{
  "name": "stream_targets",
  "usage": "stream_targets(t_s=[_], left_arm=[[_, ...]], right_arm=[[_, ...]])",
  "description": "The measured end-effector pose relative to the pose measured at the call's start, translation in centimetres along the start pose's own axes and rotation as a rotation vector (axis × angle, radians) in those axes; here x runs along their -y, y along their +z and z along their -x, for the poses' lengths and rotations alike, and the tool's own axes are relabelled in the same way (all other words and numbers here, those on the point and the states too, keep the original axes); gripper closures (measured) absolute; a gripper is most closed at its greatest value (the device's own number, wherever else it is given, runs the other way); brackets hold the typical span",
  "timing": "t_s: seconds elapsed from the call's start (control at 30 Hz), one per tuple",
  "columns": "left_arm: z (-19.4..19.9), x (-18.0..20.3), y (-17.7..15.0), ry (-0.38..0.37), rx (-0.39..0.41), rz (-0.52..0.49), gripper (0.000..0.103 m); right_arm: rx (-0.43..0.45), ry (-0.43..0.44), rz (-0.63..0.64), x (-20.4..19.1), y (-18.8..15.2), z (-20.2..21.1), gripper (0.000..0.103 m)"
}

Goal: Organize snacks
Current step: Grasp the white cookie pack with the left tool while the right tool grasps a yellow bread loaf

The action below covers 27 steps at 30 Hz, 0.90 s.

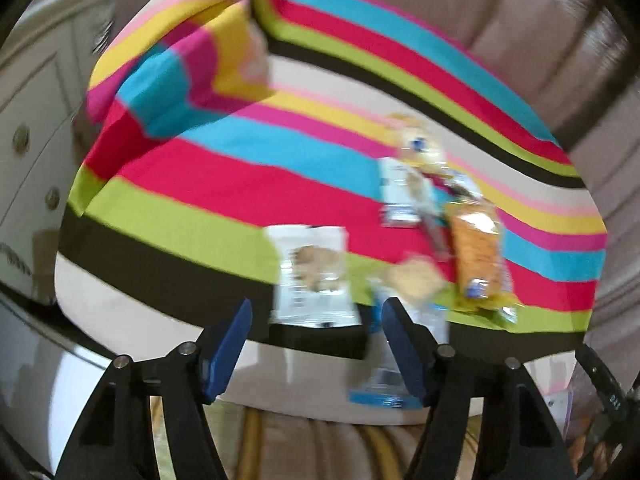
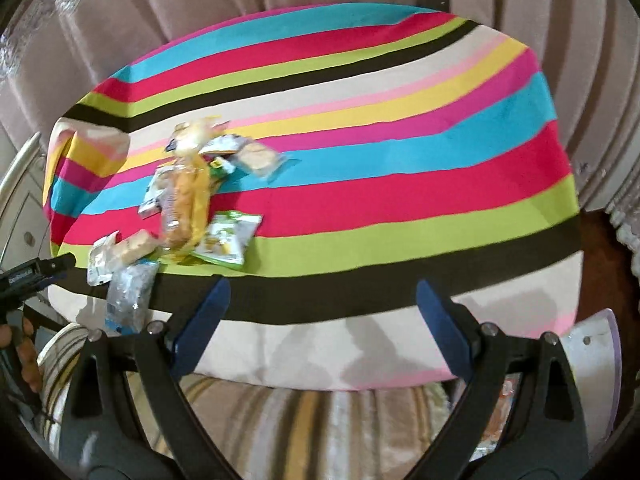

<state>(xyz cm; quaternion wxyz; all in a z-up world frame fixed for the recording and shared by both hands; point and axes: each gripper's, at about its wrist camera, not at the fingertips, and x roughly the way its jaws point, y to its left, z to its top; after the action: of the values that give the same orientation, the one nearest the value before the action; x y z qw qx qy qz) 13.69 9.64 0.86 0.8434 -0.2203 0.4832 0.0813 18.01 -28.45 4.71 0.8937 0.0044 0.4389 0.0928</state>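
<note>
1. The left gripper (image 1: 316,322) is being held spread and empty, with the white snack packet (image 1: 311,276) lying just beyond its tips at lower centre, long axis running away.
2. The right gripper (image 2: 322,298) is being kept wide apart, empty.
3. The snack pile (image 2: 188,204) is lying to its upper left on the striped surface (image 2: 400,184), nearer the left gripper.

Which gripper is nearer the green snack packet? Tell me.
Left. The left gripper sits just beyond the pile's near end from the green snack packet; the right gripper hangs open farther along the table edge.
</note>
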Motion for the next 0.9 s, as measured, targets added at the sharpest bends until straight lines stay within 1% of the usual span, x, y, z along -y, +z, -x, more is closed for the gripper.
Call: stream_targets(t_s=[0.1,0.23,0.3,0.43,0.63,0.7,0.73,0.9], left_arm=[[-1.3,-0.6,0.4,-0.006,-0.040,0.020,0.035],[-3.0,0.2,0.8,0.008,-0.073,-0.016,0.035],[-3.5,0.4,0.9,0.027,-0.084,-0.029,0.035],[-4.6,0.8,1.0,0.063,-0.111,-0.058,0.035],[-5.6,2.2,0.9,0.122,-0.102,-0.145,0.036],[-5.8,2.6,0.8,0.144,-0.093,-0.176,0.043],[-5.7,2.7,0.8,0.147,-0.089,-0.182,0.049],[-5.3,2.7,0.6,0.139,-0.069,-0.186,0.055]], right_arm=[[-0.017,0.013,0.025,-1.8,0.4,-1.0,0.008],[-0.021,0.003,0.079,-4.5,1.1,-2.4,0.008],[-0.016,-0.007,0.098,-5.5,1.5,-2.7,0.008],[-0.019,0.002,0.124,-7.4,2.3,-3.8,0.008],[-0.020,0.009,0.186,-11.1,3.3,-5.7,0.008],[-0.018,0.009,0.209,-12.4,3.5,-6.4,0.008],[-0.016,0.005,0.225,-13.2,3.6,-6.7,0.008],[-0.017,-0.026,0.288,-15.6,3.7,-8.1,0.008]])
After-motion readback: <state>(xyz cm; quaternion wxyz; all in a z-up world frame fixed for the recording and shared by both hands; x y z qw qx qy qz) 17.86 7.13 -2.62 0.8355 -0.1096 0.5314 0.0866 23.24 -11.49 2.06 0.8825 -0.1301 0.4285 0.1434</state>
